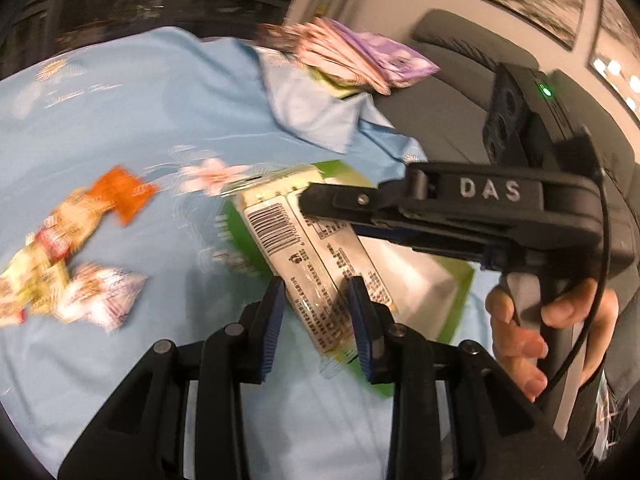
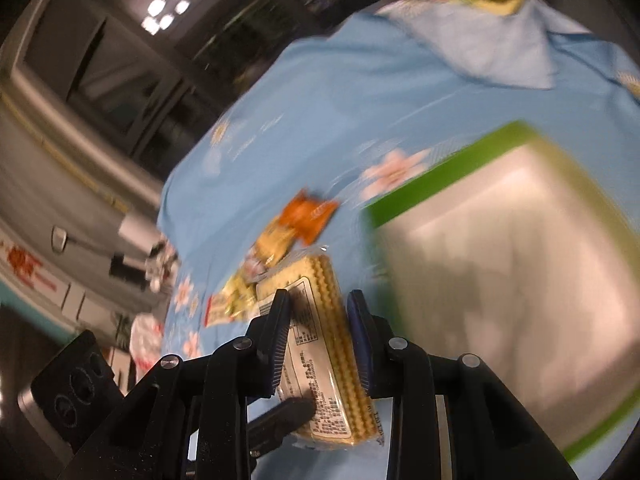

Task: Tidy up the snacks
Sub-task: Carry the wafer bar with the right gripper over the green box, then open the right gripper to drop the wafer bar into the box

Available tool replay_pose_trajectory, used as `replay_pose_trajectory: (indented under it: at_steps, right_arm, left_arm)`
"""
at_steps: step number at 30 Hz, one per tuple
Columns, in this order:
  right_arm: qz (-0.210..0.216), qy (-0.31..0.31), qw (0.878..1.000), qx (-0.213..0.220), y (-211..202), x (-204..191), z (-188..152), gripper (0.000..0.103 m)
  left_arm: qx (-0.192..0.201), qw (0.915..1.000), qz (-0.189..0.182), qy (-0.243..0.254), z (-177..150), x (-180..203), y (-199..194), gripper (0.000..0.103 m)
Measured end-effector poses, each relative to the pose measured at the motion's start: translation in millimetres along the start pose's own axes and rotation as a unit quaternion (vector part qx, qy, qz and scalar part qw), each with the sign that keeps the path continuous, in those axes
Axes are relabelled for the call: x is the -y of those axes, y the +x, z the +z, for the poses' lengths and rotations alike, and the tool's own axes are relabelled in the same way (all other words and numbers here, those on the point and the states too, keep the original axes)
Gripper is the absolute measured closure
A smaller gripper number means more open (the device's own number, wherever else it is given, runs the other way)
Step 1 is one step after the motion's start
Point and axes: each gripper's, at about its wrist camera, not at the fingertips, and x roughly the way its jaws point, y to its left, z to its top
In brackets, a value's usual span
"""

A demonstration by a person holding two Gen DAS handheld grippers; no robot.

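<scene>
Both grippers were clamped on one cracker packet (image 1: pixel 316 264): the left gripper (image 1: pixel 316 320) pinched its near end between blue pads, and the right gripper (image 2: pixel 318 332) closed across its far end. A hand (image 1: pixel 536 344) gripped the right tool's handle. Held above the blue flowered tablecloth (image 1: pixel 140 120), the packet hung over the near-left edge of a green-rimmed box (image 2: pixel 500 240). Loose snack packets (image 1: pixel 68 248) lay to the left, with more wrappers (image 1: pixel 352 56) piled at the far side.
</scene>
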Motion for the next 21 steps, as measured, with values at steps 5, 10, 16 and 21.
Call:
replay_pose_trajectory:
  at_steps: [5, 10, 16, 21]
  right_arm:
    - [-0.014, 0.062, 0.997, 0.032, -25.9, 62.2, -0.7, 0.071]
    - [-0.012, 0.122, 0.992, 0.031, -26.5, 113.1, -5.9, 0.071]
    - [-0.009, 0.136, 0.990, 0.028, -21.9, 127.8, -9.0, 0.071]
    - [-0.043, 0.135, 0.989, 0.042, -32.5, 123.0, -8.8, 0.049]
  left_arm:
    - [-0.036, 0.9993, -0.003, 0.012, 7.8, 38.5, 53.6, 0.070]
    - [-0.072, 0.9972, 0.008, 0.018, 10.8, 56.2, 98.8, 0.070]
    - [-0.069, 0.9971, 0.028, 0.015, 8.6, 52.6, 109.7, 0.053]
    - [-0.018, 0.9967, 0.073, 0.028, 12.0, 46.2, 84.5, 0.009]
